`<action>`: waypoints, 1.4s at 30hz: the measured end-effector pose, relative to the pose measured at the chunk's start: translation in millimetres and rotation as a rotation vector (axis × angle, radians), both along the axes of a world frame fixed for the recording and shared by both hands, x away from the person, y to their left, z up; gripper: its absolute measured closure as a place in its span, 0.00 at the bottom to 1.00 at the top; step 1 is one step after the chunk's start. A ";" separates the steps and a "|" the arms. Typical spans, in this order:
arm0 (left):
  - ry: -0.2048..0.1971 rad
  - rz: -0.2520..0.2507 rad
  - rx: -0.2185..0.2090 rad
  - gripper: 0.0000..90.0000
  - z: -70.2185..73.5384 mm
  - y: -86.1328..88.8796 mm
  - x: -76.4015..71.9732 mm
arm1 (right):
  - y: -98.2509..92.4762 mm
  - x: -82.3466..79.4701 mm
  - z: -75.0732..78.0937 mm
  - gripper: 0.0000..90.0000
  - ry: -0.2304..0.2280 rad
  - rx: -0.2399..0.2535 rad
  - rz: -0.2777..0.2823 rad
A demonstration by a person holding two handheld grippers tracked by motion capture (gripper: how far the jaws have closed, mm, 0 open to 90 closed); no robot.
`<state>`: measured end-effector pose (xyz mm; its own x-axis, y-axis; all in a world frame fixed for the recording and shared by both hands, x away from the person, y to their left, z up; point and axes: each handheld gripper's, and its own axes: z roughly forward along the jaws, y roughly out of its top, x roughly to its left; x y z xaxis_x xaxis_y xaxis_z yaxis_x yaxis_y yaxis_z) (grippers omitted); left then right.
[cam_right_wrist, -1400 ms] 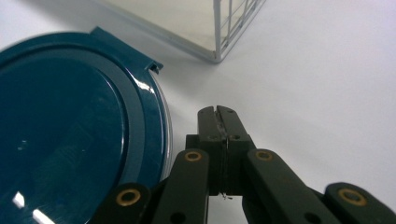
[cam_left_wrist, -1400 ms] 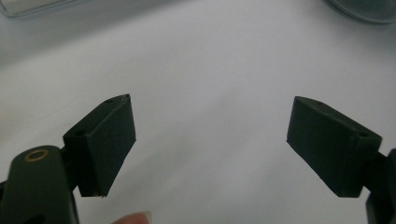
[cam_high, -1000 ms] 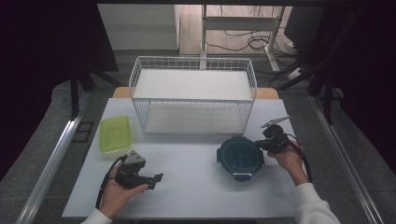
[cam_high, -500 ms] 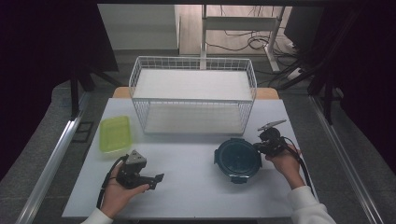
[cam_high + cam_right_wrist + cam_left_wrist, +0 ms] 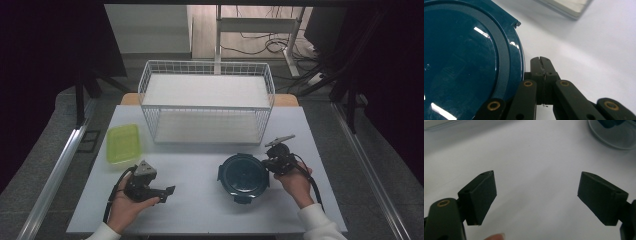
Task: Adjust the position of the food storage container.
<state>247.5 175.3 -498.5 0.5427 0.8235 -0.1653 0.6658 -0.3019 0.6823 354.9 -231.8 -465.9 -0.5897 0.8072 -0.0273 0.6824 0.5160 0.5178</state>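
High view: right gripper (image 5: pixel 270 163), jaws pressed together and empty, touches the round dark-teal plastic lid (image 5: pixel 244 175); left gripper (image 5: pixel 169 190) spread wide, empty.

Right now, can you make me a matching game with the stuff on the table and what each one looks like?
Things:
1. round lid
2. flat container
3. wire basket
4. left gripper

Looks:
A. white, at the back of the table
B. jaws wide apart
C. dark teal, beside the right gripper
D. yellow-green, at the left

Pairs: 1-C, 2-D, 3-A, 4-B
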 end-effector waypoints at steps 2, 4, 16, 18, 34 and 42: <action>0.000 0.001 -0.001 0.17 0.1 0.2 0.1 | 10.1 -4.7 -0.4 0.99 0.005 0.001 0.009; 0.000 0.002 0.000 0.17 0.1 0.3 0.0 | 17.9 -7.7 -0.7 0.99 0.007 -0.001 0.021; -0.002 0.005 0.000 0.17 0.4 2.0 0.0 | 59.4 -25.8 -4.1 0.99 0.003 0.008 0.105; -0.003 0.005 -0.001 0.17 0.7 2.1 -0.1 | 66.8 -28.8 -5.0 0.99 0.011 0.022 0.121; -0.003 0.019 -0.032 0.17 0.4 8.1 0.4 | 39.5 -22.6 -2.4 0.99 0.016 0.193 0.131; -0.007 0.005 -0.034 0.17 -1.1 8.4 -1.1 | -4.9 -38.7 7.4 0.99 -0.055 0.293 0.074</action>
